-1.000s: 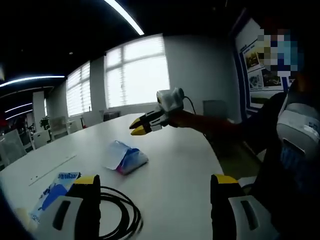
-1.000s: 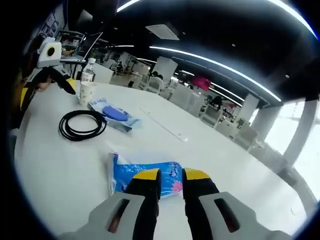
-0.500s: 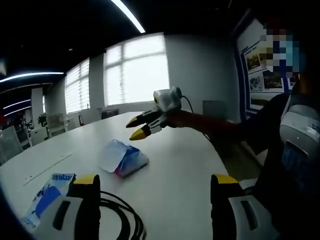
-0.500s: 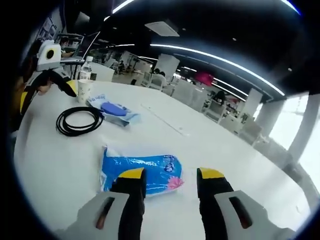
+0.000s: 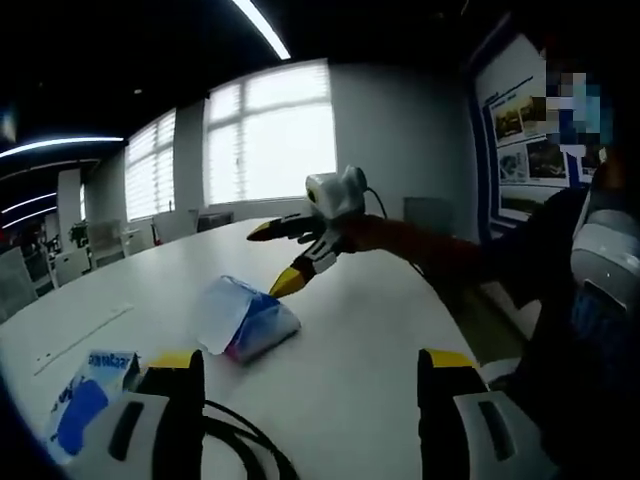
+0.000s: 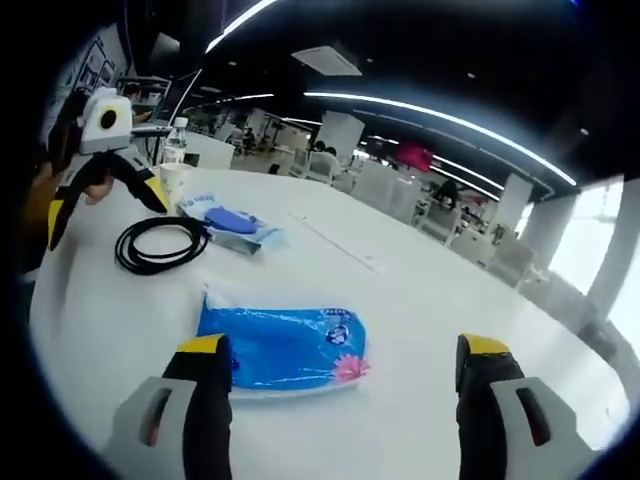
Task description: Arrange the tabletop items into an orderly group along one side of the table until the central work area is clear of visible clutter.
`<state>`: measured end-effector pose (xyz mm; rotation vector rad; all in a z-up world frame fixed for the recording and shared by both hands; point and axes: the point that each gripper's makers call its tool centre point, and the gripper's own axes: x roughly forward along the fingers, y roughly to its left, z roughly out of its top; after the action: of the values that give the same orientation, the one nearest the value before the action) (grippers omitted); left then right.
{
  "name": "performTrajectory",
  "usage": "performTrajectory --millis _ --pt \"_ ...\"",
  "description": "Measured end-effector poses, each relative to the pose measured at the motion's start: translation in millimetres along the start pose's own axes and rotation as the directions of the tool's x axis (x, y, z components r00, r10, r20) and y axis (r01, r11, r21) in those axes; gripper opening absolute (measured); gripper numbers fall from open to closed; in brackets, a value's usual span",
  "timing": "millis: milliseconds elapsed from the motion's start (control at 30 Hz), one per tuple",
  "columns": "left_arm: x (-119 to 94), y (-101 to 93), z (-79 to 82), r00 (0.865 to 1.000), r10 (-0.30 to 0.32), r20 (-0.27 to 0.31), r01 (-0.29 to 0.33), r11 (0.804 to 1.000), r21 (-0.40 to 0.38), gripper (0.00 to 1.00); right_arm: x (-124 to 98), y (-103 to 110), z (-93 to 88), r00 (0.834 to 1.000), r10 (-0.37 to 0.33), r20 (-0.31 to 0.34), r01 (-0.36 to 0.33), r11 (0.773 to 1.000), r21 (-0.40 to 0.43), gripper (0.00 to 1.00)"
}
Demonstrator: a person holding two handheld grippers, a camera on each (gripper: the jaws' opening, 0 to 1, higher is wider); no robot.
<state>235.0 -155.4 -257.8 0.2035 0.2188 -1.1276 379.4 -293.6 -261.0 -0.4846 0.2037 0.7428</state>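
Barely begun — your right gripper [image 6: 340,365] and left gripper [image 5: 305,375] gape wide, empty; blue packet [image 6: 282,346], cable [image 6: 160,244] at ten o'clock, unsorted.

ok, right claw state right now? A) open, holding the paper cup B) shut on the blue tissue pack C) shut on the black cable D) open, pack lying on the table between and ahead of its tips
D: in the right gripper view the right claw has its yellow tips spread wide, and the blue tissue pack lies flat on the white table between and ahead of them, ungripped.
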Motion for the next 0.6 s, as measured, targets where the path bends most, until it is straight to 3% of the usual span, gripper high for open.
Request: performTrajectory --millis 267,600 --pt "25.6 10.1 0.1 1.0 -0.021 -0.023 0.021 1.0 -0.01 0.83 -2.2 -10.7 2.4 1.0 -0.004 0.024 0.003 1.0 0.028 0.82" --pt "38.4 15.4 -0.3 0.999 -0.032 -0.034 0.031 0.999 -0.016 0.81 2.5 -17.9 -6.6 1.0 0.026 0.007 -0.026 0.998 0.05 0.74"
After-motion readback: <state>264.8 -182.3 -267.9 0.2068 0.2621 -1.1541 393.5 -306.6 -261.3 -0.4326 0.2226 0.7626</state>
